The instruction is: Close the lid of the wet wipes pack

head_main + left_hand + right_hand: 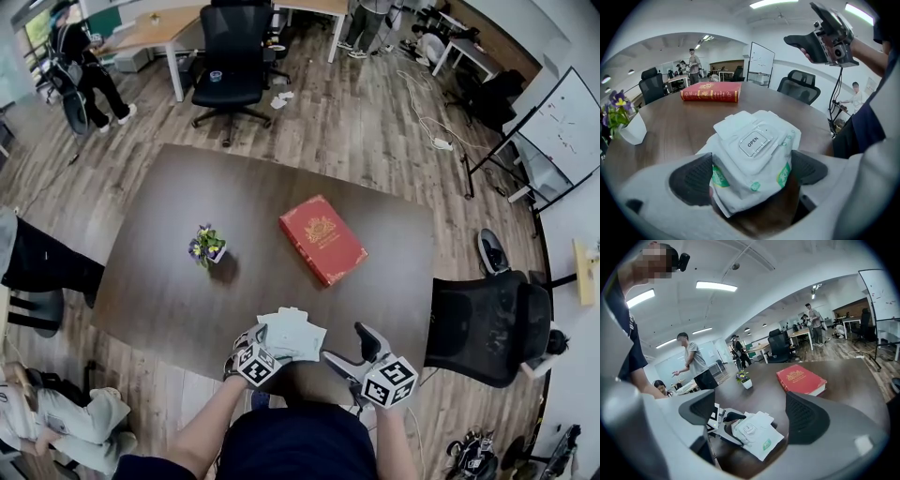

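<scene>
The white wet wipes pack (754, 154) with green print rests at the near table edge (292, 335). Its flap, labelled OPEN, lies flat on top. My left gripper (752, 174) is shut on the pack, with a dark pad pressed against each side. In the head view the left gripper (265, 340) sits just left of and below the pack. My right gripper (349, 349) is open and holds nothing. It hovers off the table to the right of the pack, raised high (820, 40). The right gripper view looks down between its wide jaws at the pack (757, 434) and the left gripper (723, 420).
A red book (322, 238) lies mid-table, and a small white pot of purple flowers (206, 246) stands to its left. The dark wooden table (159, 281) has black office chairs at its right (487, 323) and far side (232, 56). People stand further back in the room.
</scene>
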`<state>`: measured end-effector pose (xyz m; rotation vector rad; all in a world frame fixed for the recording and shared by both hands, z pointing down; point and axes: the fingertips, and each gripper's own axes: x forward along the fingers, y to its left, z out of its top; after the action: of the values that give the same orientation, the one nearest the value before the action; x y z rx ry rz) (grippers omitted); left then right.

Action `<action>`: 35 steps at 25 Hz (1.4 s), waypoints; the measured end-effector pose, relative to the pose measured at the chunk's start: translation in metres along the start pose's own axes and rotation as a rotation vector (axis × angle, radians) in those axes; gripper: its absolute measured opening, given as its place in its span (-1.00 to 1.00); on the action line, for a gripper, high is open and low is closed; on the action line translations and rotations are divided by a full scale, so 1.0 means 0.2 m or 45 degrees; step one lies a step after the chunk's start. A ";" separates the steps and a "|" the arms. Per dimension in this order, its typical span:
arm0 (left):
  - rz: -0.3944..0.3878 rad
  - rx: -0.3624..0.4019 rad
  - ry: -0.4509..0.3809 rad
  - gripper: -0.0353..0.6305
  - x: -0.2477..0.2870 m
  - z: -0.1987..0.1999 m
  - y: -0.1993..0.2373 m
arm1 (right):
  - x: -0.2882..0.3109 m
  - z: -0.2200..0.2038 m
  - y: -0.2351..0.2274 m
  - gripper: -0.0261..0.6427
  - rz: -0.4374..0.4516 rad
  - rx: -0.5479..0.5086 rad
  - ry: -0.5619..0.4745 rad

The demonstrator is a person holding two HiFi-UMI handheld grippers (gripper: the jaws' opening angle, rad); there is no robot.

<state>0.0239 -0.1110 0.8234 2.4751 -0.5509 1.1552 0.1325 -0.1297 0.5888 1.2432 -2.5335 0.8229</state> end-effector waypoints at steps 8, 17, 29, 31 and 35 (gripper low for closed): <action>-0.001 -0.018 0.009 0.65 0.01 -0.01 0.01 | 0.13 -0.02 -0.04 0.53 0.053 0.047 0.036; -0.007 -0.027 0.021 0.65 0.02 -0.01 0.00 | 0.32 -0.11 -0.07 0.53 0.125 0.070 0.138; -0.007 -0.035 0.020 0.65 0.02 -0.01 0.01 | 0.57 -0.31 -0.16 0.50 0.160 0.110 0.317; -0.008 -0.036 0.019 0.65 0.02 -0.01 0.02 | 0.62 -0.36 -0.19 0.50 0.158 0.131 0.363; -0.010 -0.040 0.017 0.65 0.03 -0.01 0.01 | 0.69 -0.44 -0.20 0.50 0.178 0.163 0.426</action>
<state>0.0248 -0.1133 0.8294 2.4391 -0.5506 1.1506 0.0719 -0.1923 0.7341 0.8789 -2.3440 1.1343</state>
